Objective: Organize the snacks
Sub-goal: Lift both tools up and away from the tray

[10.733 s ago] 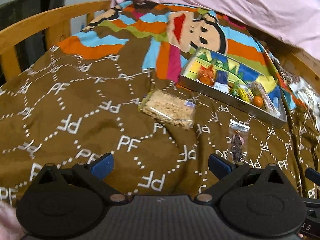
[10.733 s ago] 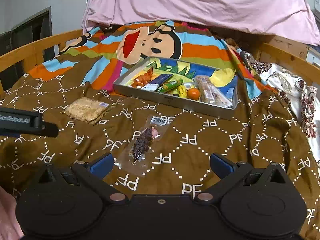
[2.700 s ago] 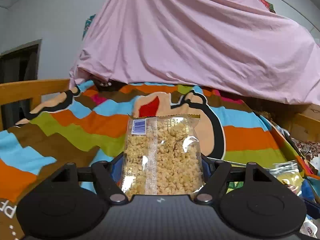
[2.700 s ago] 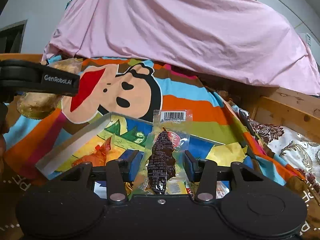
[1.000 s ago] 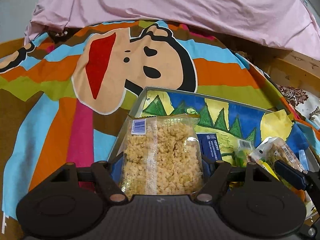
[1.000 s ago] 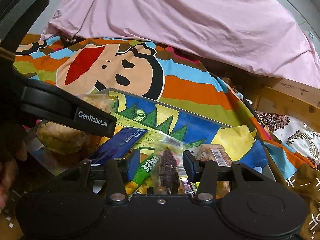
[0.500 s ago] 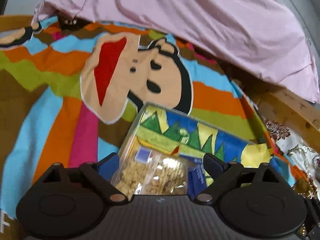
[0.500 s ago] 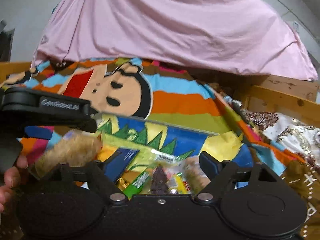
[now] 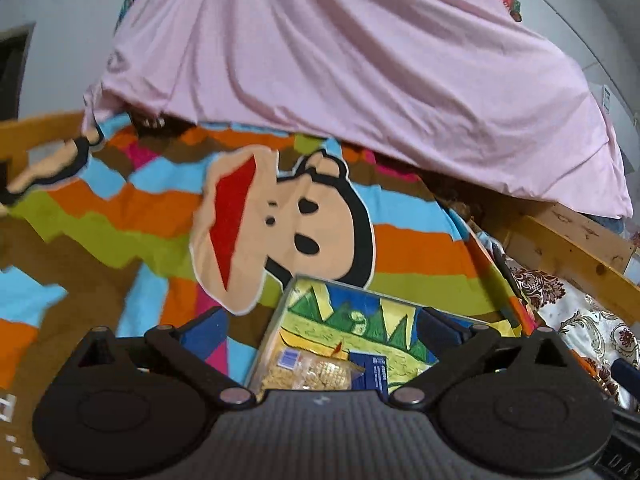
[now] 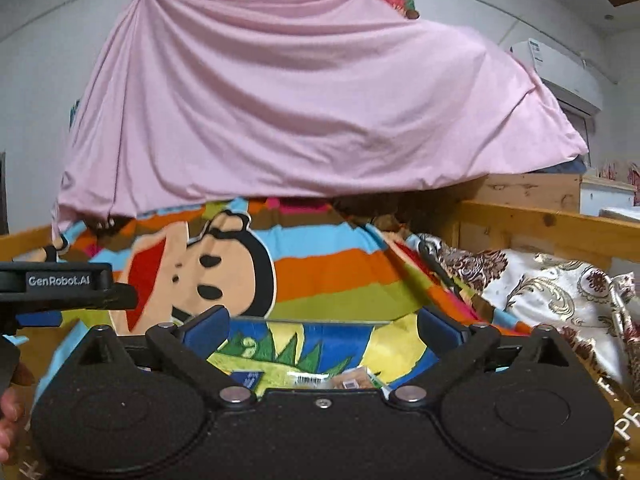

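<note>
1. Two grippers in view, both with nothing between the pads: left gripper (image 9: 320,332) and right gripper (image 10: 322,326), jaws of each spreading toward full width.
2. Located in the left wrist view: crumbly snack pack (image 9: 310,372) lying flat inside the tray (image 9: 272,328), at its near left corner, just below and ahead of the left gripper, partly hidden by the gripper body.
3. Noted beside it: blue packet (image 9: 370,370), touching or nearly so; cannot tell which.
4. Seen in the right wrist view: several wrapped snacks (image 10: 320,380) low in the tray, mostly hidden; dark snack not identifiable.
5. Tray resting on the striped cartoon blanket (image 9: 420,248), long axis running away to the right.
6. Judged: no loose snack visible on the blanket; tray below both grippers, left nearer its left end. Any further pick would call for a downward reach.
</note>
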{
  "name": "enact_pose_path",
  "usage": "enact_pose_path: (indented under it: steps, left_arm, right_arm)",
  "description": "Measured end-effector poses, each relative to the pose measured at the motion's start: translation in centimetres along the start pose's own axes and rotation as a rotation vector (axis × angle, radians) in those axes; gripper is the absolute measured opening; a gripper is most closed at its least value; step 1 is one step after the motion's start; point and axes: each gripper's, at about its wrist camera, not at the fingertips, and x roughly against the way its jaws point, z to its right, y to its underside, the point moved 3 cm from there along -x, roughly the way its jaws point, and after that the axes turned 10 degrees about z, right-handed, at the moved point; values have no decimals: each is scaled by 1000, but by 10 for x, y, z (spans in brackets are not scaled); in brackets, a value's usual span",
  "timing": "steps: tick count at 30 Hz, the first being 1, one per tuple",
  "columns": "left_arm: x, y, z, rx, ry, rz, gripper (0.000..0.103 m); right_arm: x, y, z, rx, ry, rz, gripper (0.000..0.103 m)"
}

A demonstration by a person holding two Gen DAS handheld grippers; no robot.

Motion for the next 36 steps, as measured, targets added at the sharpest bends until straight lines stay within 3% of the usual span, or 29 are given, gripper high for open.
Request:
enact_pose_path:
  steps: [17, 27, 36]
  left_arm:
    - [85, -19, 31, -105, -38, 78, 102]
    - [124, -9, 34, -81, -77, 64, 102]
    - [163, 4, 38, -126, -117, 61, 102]
  right_arm:
    - [66, -40, 31, -57, -30, 58, 102]
    - [99, -51, 39, -63, -51, 62, 102]
    - [136, -48, 43, -35, -82, 27, 102]
